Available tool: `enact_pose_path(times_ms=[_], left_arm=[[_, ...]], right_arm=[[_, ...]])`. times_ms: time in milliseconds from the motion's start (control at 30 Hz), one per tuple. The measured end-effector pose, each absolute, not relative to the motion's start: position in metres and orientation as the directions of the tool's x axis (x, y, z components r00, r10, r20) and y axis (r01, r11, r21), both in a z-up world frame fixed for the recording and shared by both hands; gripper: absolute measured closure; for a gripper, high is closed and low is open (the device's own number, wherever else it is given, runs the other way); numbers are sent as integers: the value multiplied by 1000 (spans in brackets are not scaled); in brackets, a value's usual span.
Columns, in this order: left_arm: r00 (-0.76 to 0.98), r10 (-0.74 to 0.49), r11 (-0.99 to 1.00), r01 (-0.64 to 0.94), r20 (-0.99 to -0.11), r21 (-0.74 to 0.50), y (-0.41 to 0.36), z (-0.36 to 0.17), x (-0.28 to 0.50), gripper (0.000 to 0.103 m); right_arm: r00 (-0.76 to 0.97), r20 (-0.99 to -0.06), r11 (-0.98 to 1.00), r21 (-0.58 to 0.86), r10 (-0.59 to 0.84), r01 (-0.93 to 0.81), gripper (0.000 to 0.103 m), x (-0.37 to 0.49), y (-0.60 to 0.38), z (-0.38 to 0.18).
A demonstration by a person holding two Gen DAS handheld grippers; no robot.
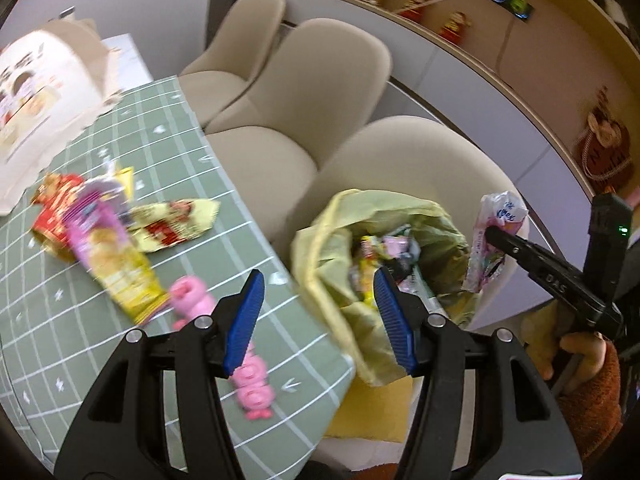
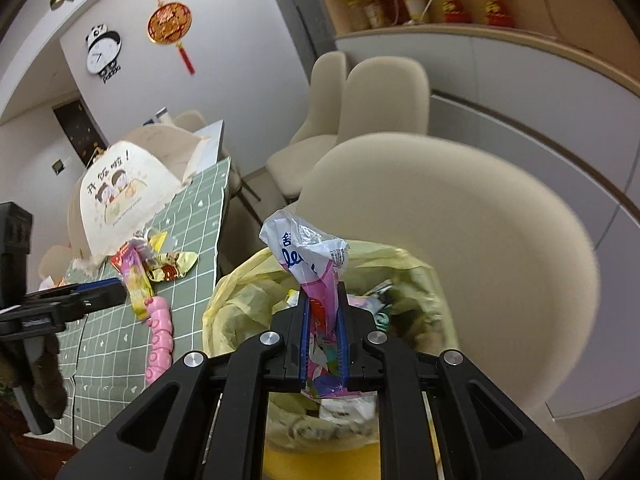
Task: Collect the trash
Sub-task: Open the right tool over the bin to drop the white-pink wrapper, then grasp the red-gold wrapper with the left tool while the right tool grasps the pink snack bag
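Observation:
My right gripper (image 2: 324, 304) is shut on a crumpled white and pink wrapper (image 2: 310, 254) and holds it over the open yellow trash bag (image 2: 232, 300). In the left wrist view the right gripper (image 1: 494, 234) pinches that wrapper (image 1: 496, 236) at the bag's (image 1: 320, 232) right rim. My left gripper (image 1: 320, 308) is open and empty, above the table edge and the bag's left side. Several wrappers lie on the green checked tablecloth (image 1: 80, 344): a pink and yellow one (image 1: 108, 256), a gold one (image 1: 172, 224), a red one (image 1: 56, 208). A pink pig toy (image 1: 192, 296) lies near my left finger.
A cream printed cloth bag (image 1: 36, 92) stands at the table's far left. The trash bag sits on a beige chair (image 2: 480, 240), with two more beige chairs (image 1: 320, 72) behind it. A cabinet with figurines (image 2: 472, 4) runs along the right wall.

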State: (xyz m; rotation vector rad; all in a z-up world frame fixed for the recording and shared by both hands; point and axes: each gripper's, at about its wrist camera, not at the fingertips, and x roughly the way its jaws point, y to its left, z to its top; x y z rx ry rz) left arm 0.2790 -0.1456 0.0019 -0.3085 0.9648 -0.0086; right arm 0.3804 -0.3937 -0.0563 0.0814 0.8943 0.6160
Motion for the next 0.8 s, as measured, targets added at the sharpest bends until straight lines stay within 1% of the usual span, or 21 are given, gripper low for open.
enact_pose_path(times_ms=[33, 100, 167, 267, 400, 567, 633, 667, 733, 800], left_arm=[[572, -137, 954, -143, -809, -262, -140, 1, 275, 49], [570, -127, 952, -160, -812, -261, -131, 1, 268, 49], [571, -114, 948, -182, -813, -261, -119, 0, 260, 49], [572, -94, 940, -219, -815, -263, -101, 0, 250, 49], [574, -75, 925, -265, -816, -272, -80, -4, 241, 49], [571, -43, 904, -327, -819, -275, -53, -13, 231, 49], [571, -28, 891, -357, -820, -279, -39, -16, 226, 49], [571, -21, 885, -371, -821, -281, -32, -17, 223, 49], [572, -8, 873, -395, -821, -284, -18, -20, 217, 49], [572, 2, 862, -416, -821, -288, -4, -21, 212, 49]], right_arm=[[446, -719, 825, 323, 532, -464, 88, 385, -387, -63], [424, -740, 830, 325, 521, -452, 69, 389, -380, -71], [406, -751, 829, 329, 520, -453, 66, 390, -372, -79], [403, -772, 839, 298, 492, -455, 58, 387, -364, -85], [416, -784, 855, 264, 460, -447, 57, 380, -358, -86], [450, -761, 853, 254, 467, -455, 57, 368, -350, -71], [472, -740, 852, 264, 479, -451, 53, 363, -345, -62], [477, -728, 848, 276, 492, -452, 48, 361, -343, -58], [476, -707, 831, 300, 523, -468, 48, 357, -333, -51], [479, -699, 822, 286, 531, -493, 48, 353, -319, -45]])
